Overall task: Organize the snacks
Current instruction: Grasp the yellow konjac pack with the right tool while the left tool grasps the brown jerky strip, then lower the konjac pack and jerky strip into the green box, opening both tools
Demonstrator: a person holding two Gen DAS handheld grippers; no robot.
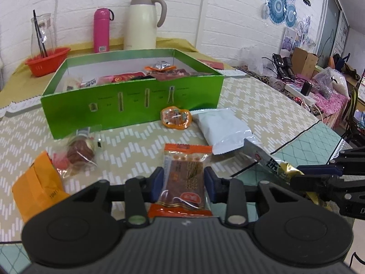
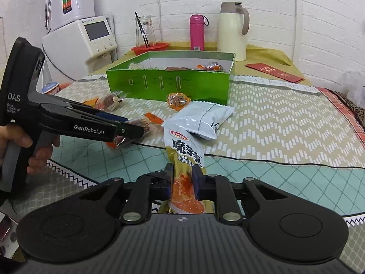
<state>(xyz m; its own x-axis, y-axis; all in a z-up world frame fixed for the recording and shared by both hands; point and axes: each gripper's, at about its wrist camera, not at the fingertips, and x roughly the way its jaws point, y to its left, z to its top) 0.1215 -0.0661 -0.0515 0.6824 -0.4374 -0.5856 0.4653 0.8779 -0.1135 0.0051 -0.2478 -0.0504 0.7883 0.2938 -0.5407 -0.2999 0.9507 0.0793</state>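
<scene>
My left gripper (image 1: 184, 180) is shut on an orange-edged snack packet with a brown bar inside (image 1: 185, 175), held just above the table; it also shows in the right wrist view (image 2: 136, 129). My right gripper (image 2: 182, 178) is shut on a long gold and white snack packet (image 2: 183, 153), seen too in the left wrist view (image 1: 276, 166). The open green box (image 1: 127, 107) (image 2: 168, 83) stands ahead with several snacks inside. Loose on the cloth lie a white pouch (image 1: 222, 130) (image 2: 203, 118), a small orange packet (image 1: 176, 117) (image 2: 178, 100), a clear-wrapped brown snack (image 1: 78, 151) and an orange pack (image 1: 38, 186).
Behind the box stand a cream thermos jug (image 1: 143, 22), a pink bottle (image 1: 101, 30), a glass jar (image 1: 42, 34) in a red basket (image 1: 46, 61). A white appliance (image 2: 91, 38) is at the left; a red envelope (image 2: 275, 72) lies right. Cluttered side tables (image 1: 319, 86) stand right.
</scene>
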